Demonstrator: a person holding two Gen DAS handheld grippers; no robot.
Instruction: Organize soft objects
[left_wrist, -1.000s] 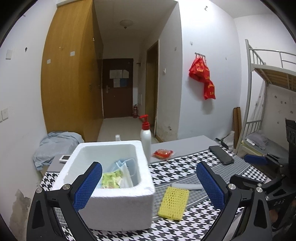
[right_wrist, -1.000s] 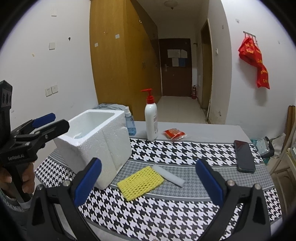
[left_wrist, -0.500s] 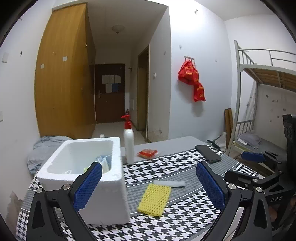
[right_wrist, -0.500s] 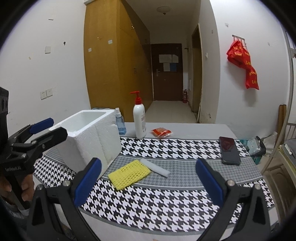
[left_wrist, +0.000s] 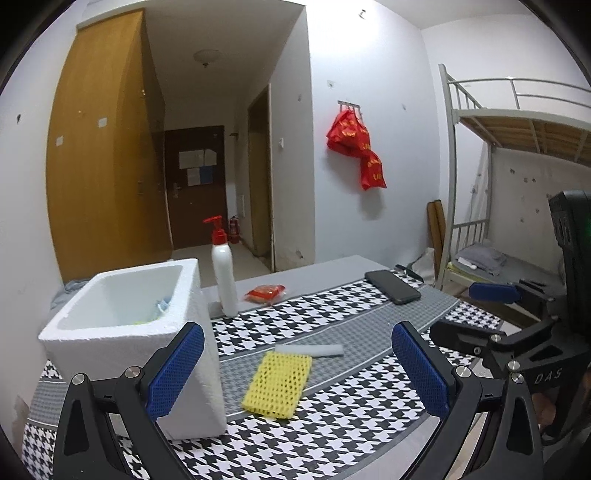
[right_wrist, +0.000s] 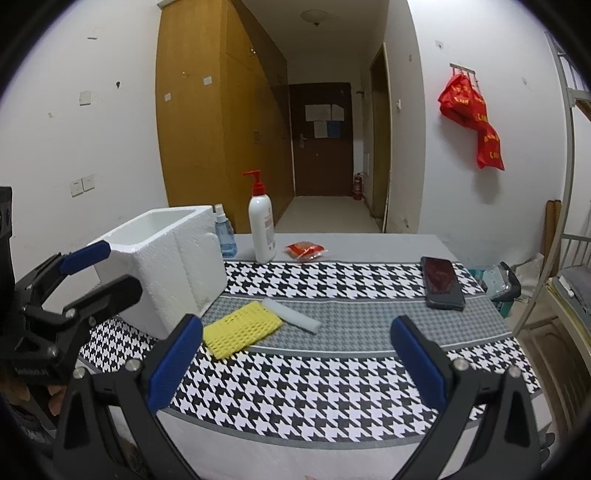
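Yellow mesh pad lies flat, long axis 8-to-2 o'clock, ahead of right gripper; both grippers' jaws wide, empty; left gripper.

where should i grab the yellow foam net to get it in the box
Take the yellow foam net across its narrow width, near the end away from the foam box, coming straight down with the right tool. It lies flat and limp, and the white foam strip touches its far corner.

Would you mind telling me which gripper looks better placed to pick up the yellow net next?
Probably the left gripper: it is open, with the yellow net lying between its fingers beside the foam box. The right gripper, also open, sits further right of it.
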